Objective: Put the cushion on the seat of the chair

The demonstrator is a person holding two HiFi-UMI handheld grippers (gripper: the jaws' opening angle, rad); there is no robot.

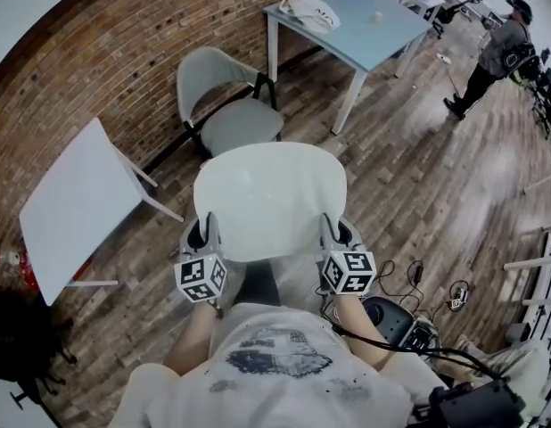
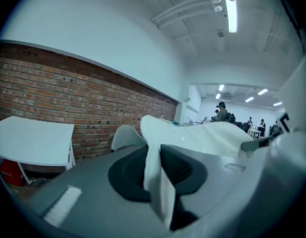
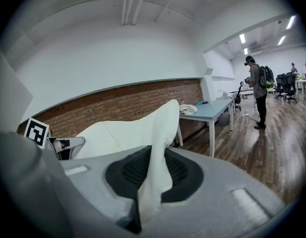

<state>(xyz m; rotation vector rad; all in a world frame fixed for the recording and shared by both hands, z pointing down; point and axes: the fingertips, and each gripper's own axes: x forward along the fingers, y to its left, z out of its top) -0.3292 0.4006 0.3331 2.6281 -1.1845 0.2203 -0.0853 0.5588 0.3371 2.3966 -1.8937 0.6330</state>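
Observation:
A flat, pale white cushion hangs level in the air in front of me, held by its two near corners. My left gripper is shut on the near left corner, whose edge is pinched between the dark pads. On the near right corner my right gripper is shut, with the fabric squeezed between its pads. Beyond the cushion, by the brick wall, stands the grey chair with its seat bare. The cushion floats nearer to me than the seat and hides the floor below.
A white folding table stands at the left, and a light blue table with a white bag at the back. A person stands far right. Cables and a black device lie on the wood floor at my right.

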